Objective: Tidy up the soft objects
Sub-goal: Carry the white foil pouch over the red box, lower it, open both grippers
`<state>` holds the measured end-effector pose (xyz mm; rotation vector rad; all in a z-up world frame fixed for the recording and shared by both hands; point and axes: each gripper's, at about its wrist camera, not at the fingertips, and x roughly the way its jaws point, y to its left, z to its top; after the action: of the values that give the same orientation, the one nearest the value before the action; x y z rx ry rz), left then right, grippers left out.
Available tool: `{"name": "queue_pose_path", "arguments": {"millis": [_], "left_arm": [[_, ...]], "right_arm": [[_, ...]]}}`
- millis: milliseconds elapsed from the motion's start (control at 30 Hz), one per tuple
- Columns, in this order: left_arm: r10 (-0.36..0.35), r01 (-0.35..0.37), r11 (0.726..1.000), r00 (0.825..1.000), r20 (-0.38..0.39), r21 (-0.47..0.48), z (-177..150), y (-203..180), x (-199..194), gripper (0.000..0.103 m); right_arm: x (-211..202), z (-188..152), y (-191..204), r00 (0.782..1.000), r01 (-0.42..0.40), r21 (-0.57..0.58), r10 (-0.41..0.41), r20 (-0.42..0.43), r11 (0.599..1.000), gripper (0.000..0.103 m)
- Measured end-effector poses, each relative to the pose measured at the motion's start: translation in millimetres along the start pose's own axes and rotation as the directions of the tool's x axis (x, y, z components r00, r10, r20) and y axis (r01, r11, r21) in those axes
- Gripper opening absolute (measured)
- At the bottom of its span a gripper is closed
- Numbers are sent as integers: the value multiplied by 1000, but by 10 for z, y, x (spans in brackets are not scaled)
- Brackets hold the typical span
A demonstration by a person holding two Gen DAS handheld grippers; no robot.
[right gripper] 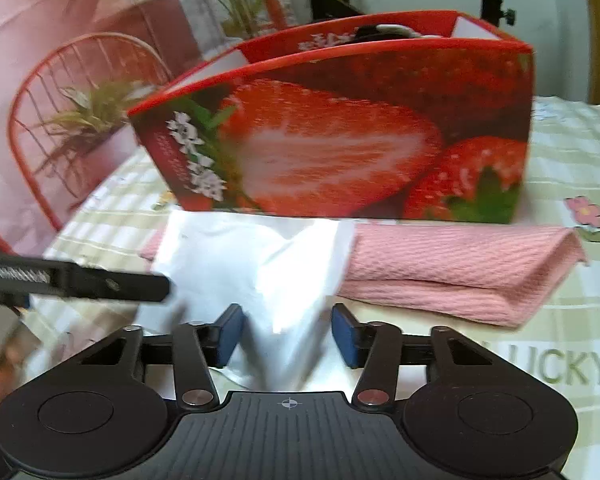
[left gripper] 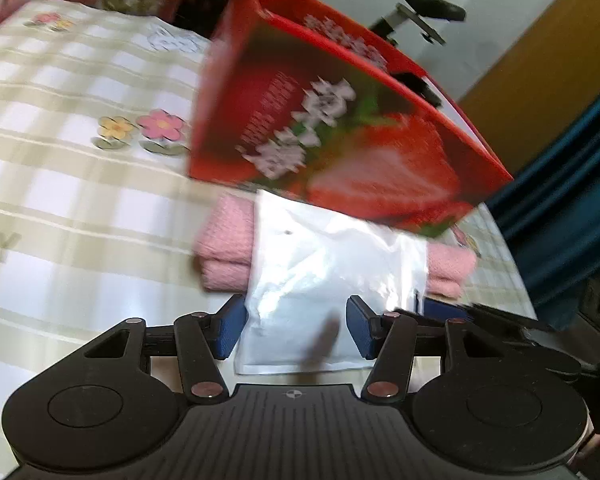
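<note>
The left gripper (left gripper: pixel 296 330) stands with its blue pads (left gripper: pixel 230 330) apart on either side of a white plastic bag (left gripper: pixel 324 264); whether they touch it cannot be told. The bag lies on a folded pink towel (left gripper: pixel 226 248) on the checked tablecloth (left gripper: pixel 80 184). A red strawberry-printed box (left gripper: pixel 332 128) stands directly behind.

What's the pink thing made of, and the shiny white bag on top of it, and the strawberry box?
The pink towel looks like soft woven cloth: it shows ribbed texture and folded layers. The white bag seems to be thin glossy plastic, since it crinkles and catches light. The strawberry box looks like printed cardboard with a slight sheen, with stiff flat walls and sharp corners.
</note>
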<state>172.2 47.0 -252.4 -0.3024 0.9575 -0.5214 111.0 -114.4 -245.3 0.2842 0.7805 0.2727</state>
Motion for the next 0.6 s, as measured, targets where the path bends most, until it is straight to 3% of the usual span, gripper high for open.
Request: {"name": "queue_pose_path", "arguments": {"millis": [200, 367, 467, 500, 533, 600], "left_arm": [[-1, 1, 1000, 1000, 0, -3, 22, -6, 55, 59], [39, -40, 999, 999, 24, 37, 61, -89, 189, 58], [21, -21, 999, 1000, 12, 28, 65, -151, 204, 58], [19, -20, 999, 1000, 15, 40, 63, -193, 182, 58], [10, -11, 999, 1000, 18, 49, 65, -219, 170, 57], [-26, 25, 999, 999, 33, 47, 86, -233, 92, 53]], "right_arm": [[56, 7, -19, 1000, -1, 5, 1, 4, 1000, 41], [42, -19, -59, 1000, -8, 8, 8, 19, 1000, 41], [16, -11, -37, 1000, -7, 25, 7, 17, 1000, 38], [-8, -6, -35, 1000, -2, 27, 2, 23, 1000, 37], [-46, 3, -35, 999, -1, 29, 0, 36, 1000, 26], [-127, 40, -53, 998, -14, 38, 12, 55, 999, 25]]}}
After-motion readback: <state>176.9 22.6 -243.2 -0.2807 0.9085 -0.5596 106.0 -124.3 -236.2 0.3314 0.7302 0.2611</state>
